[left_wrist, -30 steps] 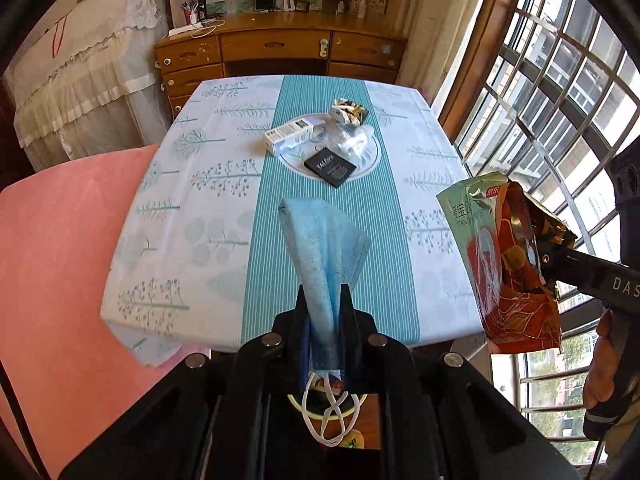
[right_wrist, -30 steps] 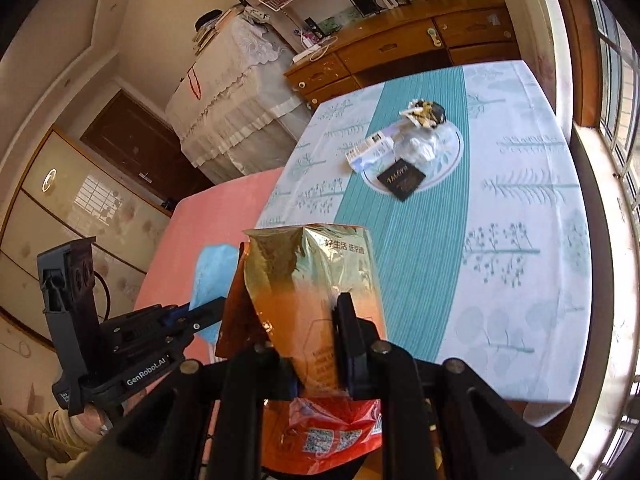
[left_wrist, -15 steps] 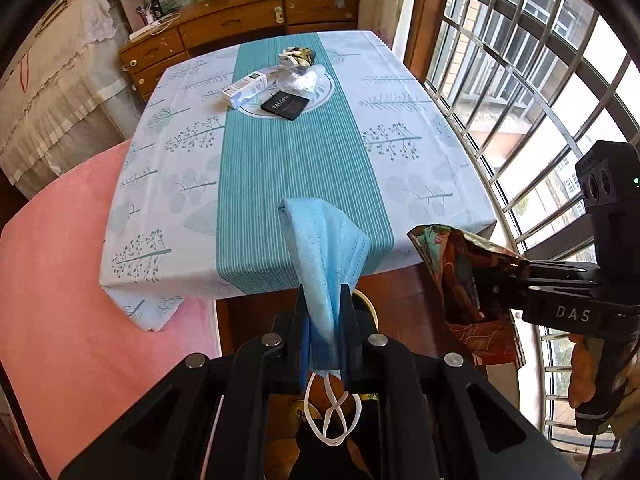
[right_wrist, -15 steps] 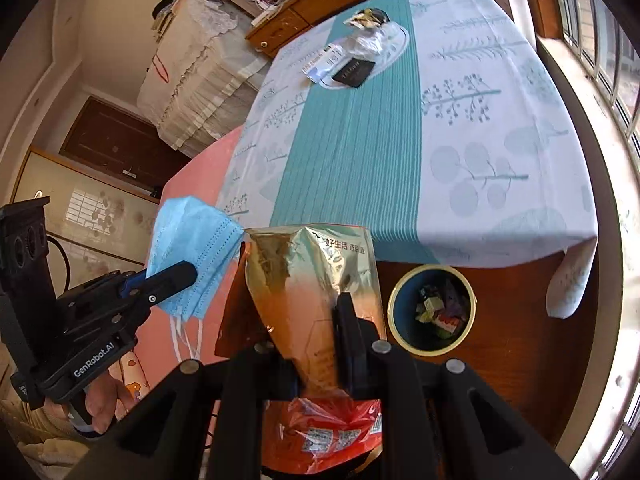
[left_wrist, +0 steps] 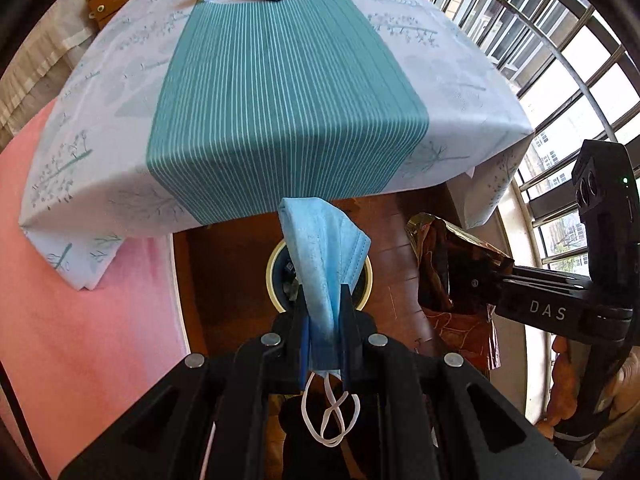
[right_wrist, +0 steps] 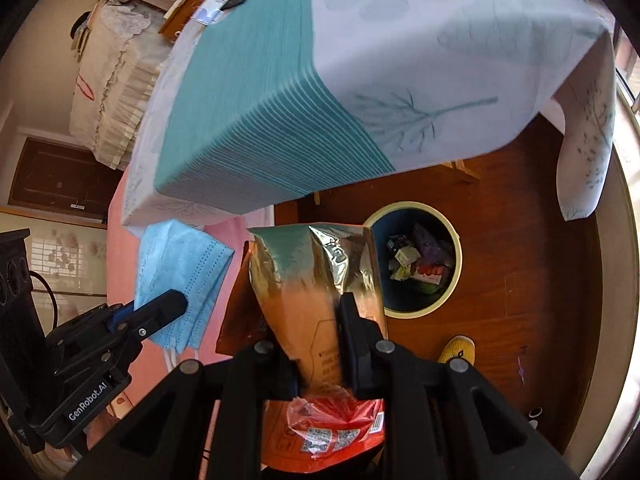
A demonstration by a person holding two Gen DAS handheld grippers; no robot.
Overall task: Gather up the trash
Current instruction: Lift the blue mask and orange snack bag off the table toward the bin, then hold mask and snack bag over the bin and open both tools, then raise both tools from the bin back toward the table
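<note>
Left wrist view — creased blue face mask [left_wrist: 326, 258], white loops dangling.

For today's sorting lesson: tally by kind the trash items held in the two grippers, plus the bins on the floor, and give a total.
Face mask: 1
Snack bag: 1
Bin: 1
Total: 3
</note>
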